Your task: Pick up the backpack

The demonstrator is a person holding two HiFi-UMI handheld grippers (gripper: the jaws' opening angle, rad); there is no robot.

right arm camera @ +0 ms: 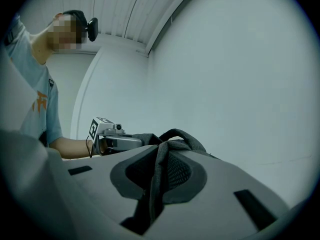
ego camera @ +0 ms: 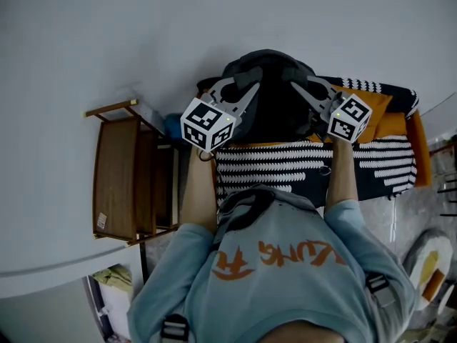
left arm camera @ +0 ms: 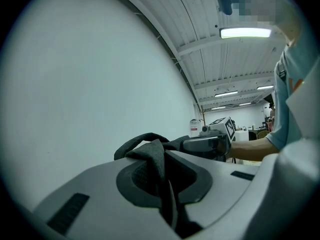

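In the head view, a black fabric backpack (ego camera: 275,98), rounded and softly slumped, sat at the far side of a black-and-white striped knitted blanket (ego camera: 300,166) spread over an orange cushion (ego camera: 391,123). The left gripper (ego camera: 245,90) met it from the left and the right gripper (ego camera: 303,89) from the right, both pointing away from the person in a light blue T-shirt (ego camera: 285,263). Whether the backpack's base touched the blanket could not be told, and nothing showed what it held. A brown wooden side table (ego camera: 121,181) stood at the left against the plain white wall (ego camera: 143,34).

The left gripper view showed what the head view did not. Its smooth grey plastic jaws were pinched together on a fold of dark woven strap (left arm camera: 152,156), which rose from between the black pads and looped away to the right. The other gripper's marker cube sat just beyond the strap. A long ceiling lamp (left arm camera: 245,32) glowed under a ribbed white ceiling.

The right gripper view mirrored this, with its jaws clamped on another fold of the backpack's fabric. Only here did a mesh-textured padding (right arm camera: 179,171) show on the fold's right face. A rounded loop of strap arched above the fold against the bare wall.
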